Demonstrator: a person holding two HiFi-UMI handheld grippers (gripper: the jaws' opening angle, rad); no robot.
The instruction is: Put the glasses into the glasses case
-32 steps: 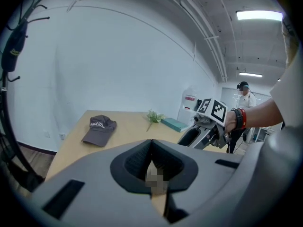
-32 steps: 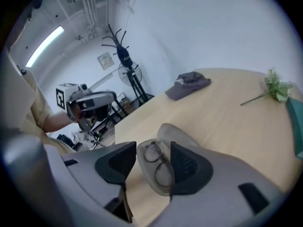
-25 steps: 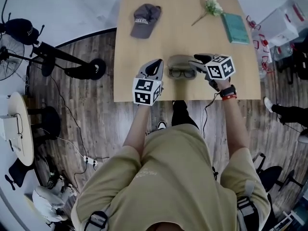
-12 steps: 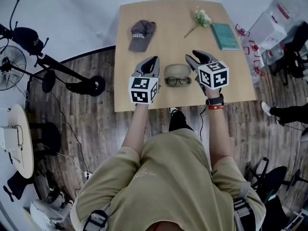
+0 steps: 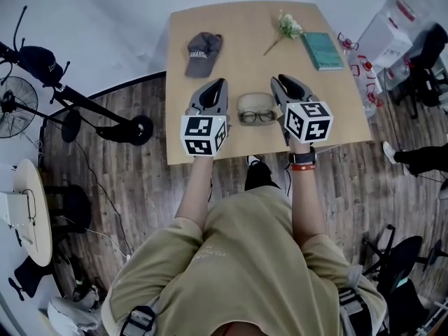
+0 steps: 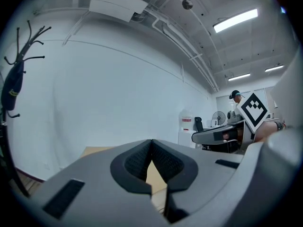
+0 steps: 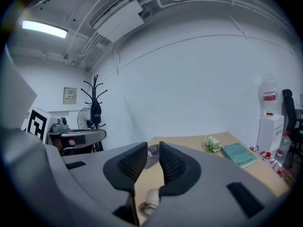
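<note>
A grey glasses case [image 5: 255,102] lies open near the front edge of the tan table [image 5: 238,19]. Dark-framed glasses [image 5: 257,116] rest in its near half. My left gripper [image 5: 220,82] hovers above the table to the left of the case and points away from me. Its jaws [image 6: 151,143] are shut with nothing in them. On the other side of the case hangs my right gripper [image 5: 283,80]. Its jaws [image 7: 152,150] are closing with a narrow gap and nothing between them. The case and glasses [image 7: 147,201] show low down between them.
A grey cap [image 5: 201,51] lies at the table's back left. A white flower sprig [image 5: 287,26] and a teal book [image 5: 323,50] lie at the back right. Beside the table are a fan stand [image 5: 84,103] on the left and a plastic box [image 5: 392,30] on the right.
Both grippers have come up off the table and now point forward on either side of the case. The right gripper has turned away from the case and its jaws have narrowed.
</note>
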